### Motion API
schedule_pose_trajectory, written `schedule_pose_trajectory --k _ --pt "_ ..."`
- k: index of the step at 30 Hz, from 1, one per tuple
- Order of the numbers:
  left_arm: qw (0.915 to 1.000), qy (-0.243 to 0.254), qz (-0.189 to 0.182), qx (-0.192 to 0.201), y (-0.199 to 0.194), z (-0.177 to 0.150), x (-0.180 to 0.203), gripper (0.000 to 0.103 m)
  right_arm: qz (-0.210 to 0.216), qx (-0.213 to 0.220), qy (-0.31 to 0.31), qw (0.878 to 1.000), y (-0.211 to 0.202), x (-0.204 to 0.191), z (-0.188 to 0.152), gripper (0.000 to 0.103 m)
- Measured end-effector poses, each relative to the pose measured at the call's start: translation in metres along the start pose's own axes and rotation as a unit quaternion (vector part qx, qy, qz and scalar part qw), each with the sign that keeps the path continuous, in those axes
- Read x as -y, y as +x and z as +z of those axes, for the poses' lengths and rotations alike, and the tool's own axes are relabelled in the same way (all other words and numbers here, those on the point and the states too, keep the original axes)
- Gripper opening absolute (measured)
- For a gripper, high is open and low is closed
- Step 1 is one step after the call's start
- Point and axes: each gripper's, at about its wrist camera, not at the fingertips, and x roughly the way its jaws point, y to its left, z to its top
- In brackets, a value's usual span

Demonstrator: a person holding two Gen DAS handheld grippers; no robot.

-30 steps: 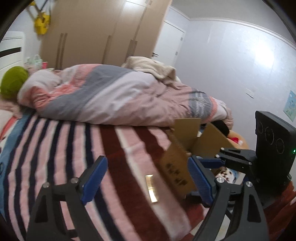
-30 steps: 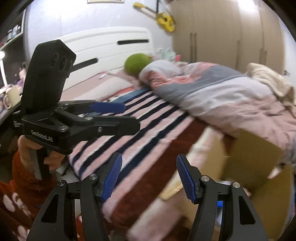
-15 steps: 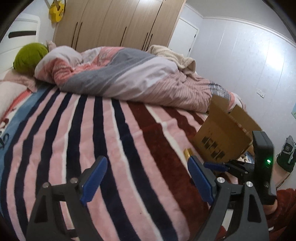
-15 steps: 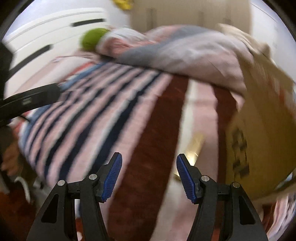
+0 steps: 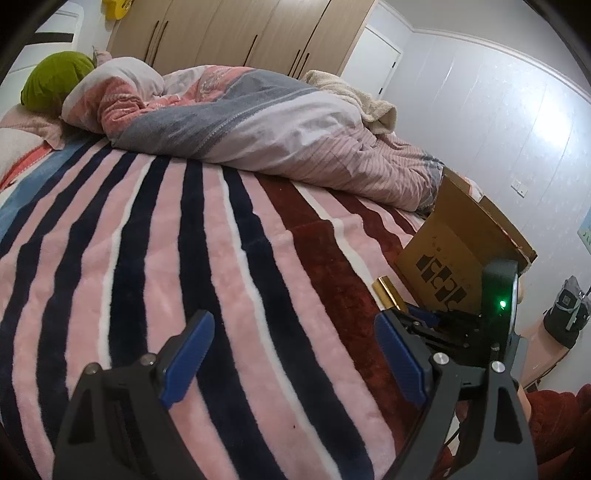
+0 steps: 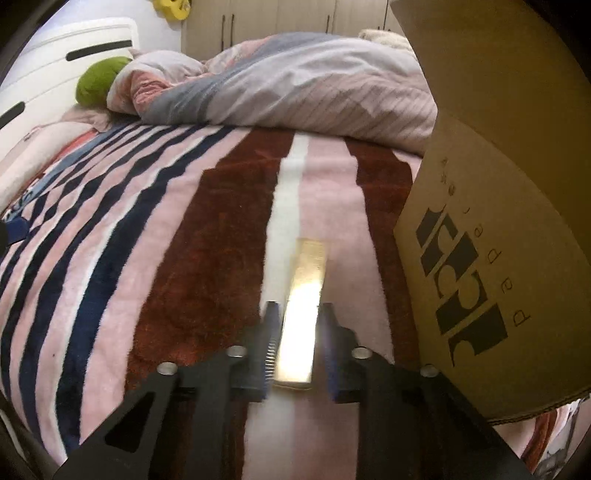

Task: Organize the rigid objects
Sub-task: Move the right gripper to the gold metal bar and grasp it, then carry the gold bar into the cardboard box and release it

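Observation:
A long shiny gold bar-shaped box (image 6: 303, 302) lies on the striped blanket next to a cardboard box (image 6: 491, 229). My right gripper (image 6: 298, 325) straddles its near end, jaws narrowed close to both sides; the blur hides whether the pads touch it. In the left wrist view the gold box (image 5: 386, 291) shows by the cardboard box (image 5: 458, 251), with the right gripper (image 5: 424, 314) over it. My left gripper (image 5: 295, 354) is open and empty above the blanket.
A rumpled pink and grey duvet (image 5: 258, 122) lies across the far side of the bed. A green cushion (image 5: 55, 85) sits by the headboard. Wardrobes (image 5: 240, 33) stand behind. The bed edge runs near the cardboard box.
My right gripper swung down to the gold box and its jaws narrowed around it. My left gripper turned towards the bed and stayed open.

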Motion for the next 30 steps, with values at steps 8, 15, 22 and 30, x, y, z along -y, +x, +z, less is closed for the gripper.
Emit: schedule_pose_trajectory --k 8,15,22,30 --pt "0.9999 -0.004 -0.014 0.000 -0.005 0.002 0.006 0.087 0.129 0.032 -0.045 0.990 -0.033 -0.021 0.002 0.014" --pt "0.9976 -0.014 -0.064 0.024 -0.026 0.016 0.023 0.085 0.258 0.084 -0.145 0.952 -0.095 -0.059 0.020 0.013" --pt "0.9949 0.008 -0.093 0.040 -0.040 0.038 0.060 0.040 0.293 0.110 -0.164 0.936 -0.128 -0.041 0.041 0.013" --pt "0.9920 0.056 -0.106 0.038 -0.027 0.079 0.132 0.036 0.275 0.146 -0.177 0.934 -0.159 0.024 0.059 0.013"
